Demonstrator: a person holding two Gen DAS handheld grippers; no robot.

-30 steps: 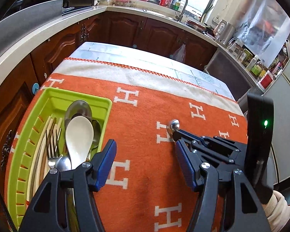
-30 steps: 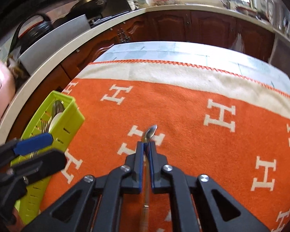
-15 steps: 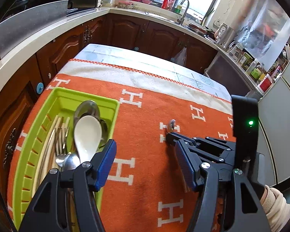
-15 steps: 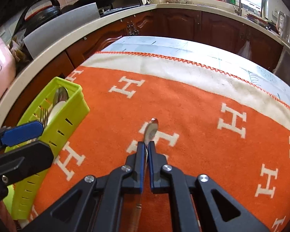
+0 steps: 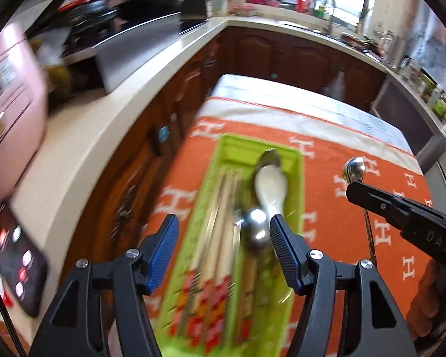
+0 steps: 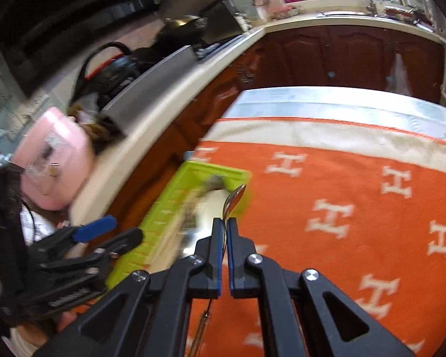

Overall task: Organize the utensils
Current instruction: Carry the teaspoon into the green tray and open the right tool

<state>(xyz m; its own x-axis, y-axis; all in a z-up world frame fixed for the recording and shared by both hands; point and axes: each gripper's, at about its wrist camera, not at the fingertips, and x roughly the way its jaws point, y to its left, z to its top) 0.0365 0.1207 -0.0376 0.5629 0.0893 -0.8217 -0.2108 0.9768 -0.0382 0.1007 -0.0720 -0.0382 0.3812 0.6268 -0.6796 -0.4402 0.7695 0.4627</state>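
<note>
A lime green utensil tray lies on the orange blanket and holds a white ceramic spoon, metal spoons, forks and chopsticks. My left gripper hovers open above the tray's near half with nothing between its pads. My right gripper is shut on the thin handle of a small metal spoon, lifted off the blanket with its bowl over the green tray's right rim. The same metal spoon and right gripper appear at the right of the left wrist view.
The orange blanket with white H marks covers the table. To the left runs a cream counter with a pink appliance, pans and a steel sheet. Dark wood cabinets line the far side.
Both grippers swung left and rose. The right one lifted the small spoon off the blanket toward the tray. The left one now sits over the tray instead of beside it.
</note>
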